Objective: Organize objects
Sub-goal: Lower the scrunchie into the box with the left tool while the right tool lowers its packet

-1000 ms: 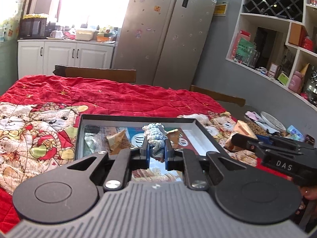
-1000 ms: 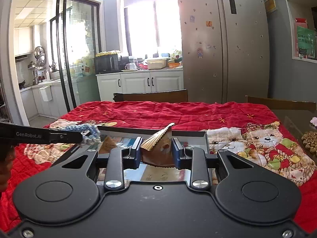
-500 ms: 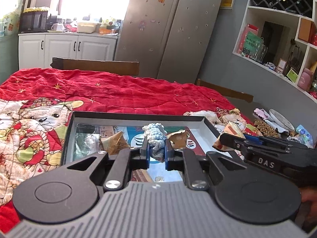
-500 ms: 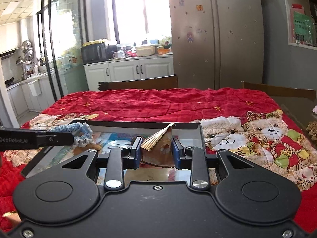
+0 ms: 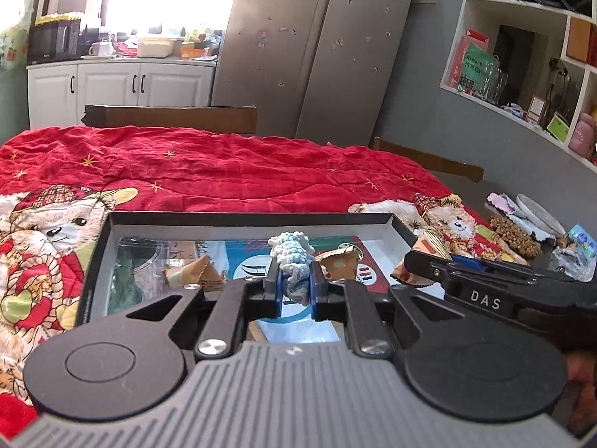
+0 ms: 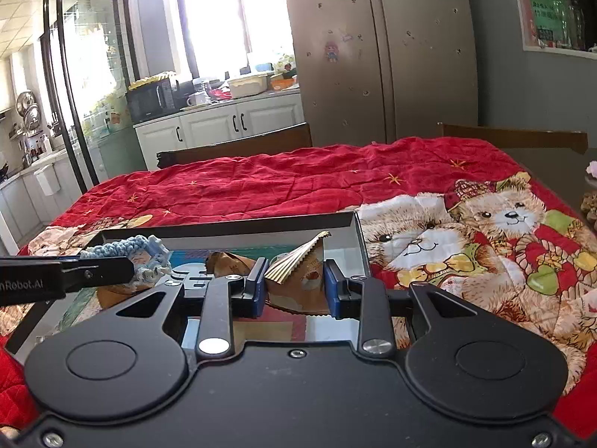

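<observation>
My left gripper is shut on a pale blue crocheted piece and holds it over the shallow black-rimmed box. The crocheted piece also shows in the right wrist view. My right gripper is shut on a brown and gold snack packet over the right side of the box. It shows from the side in the left wrist view. Other brown packets lie inside the box.
The box sits on a red bear-print quilt over the table. Wooden chair backs stand behind it. Loose items and a dish lie at the table's right end. A fridge and wall shelves are beyond.
Both grippers have moved lower and closer over the box, each still holding its object. The right gripper has tilted and shifted toward the box's right side.
</observation>
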`<state>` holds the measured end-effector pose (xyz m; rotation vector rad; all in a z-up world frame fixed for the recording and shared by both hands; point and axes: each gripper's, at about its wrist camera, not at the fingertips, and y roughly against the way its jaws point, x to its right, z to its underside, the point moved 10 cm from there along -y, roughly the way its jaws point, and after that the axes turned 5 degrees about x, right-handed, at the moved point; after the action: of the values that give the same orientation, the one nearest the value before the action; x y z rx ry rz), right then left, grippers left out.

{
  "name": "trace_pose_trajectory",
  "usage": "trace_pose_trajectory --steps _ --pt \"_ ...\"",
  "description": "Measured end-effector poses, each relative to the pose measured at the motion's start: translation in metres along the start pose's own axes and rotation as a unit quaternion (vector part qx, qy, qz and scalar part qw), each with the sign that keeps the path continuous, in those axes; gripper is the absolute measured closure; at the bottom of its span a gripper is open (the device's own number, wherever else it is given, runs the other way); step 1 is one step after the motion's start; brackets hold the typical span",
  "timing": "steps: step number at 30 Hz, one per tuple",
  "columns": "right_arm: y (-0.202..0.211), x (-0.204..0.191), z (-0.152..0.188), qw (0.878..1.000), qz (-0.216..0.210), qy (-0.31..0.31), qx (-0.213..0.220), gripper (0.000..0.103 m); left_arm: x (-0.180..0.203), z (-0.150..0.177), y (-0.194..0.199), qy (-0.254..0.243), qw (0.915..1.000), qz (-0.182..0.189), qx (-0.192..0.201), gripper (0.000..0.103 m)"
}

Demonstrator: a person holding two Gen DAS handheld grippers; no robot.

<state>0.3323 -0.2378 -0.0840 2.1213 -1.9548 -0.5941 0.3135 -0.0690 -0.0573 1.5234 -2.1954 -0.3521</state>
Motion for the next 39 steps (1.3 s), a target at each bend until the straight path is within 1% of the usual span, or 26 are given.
trace_pose_trajectory --steps 10,39 --pt "-0.009 0.002 0.004 1.0 0.001 -0.004 -0.004 0.073 0.002 0.011 -0.016 -0.02 0.9996 -0.012 -0.015 0.087" --pt "-0.025 -0.007 0.018 0.999 -0.003 0.021 -0.031 0.073 -0.004 0.027 -0.029 -0.035 0.9975 -0.031 -0.052 0.087"
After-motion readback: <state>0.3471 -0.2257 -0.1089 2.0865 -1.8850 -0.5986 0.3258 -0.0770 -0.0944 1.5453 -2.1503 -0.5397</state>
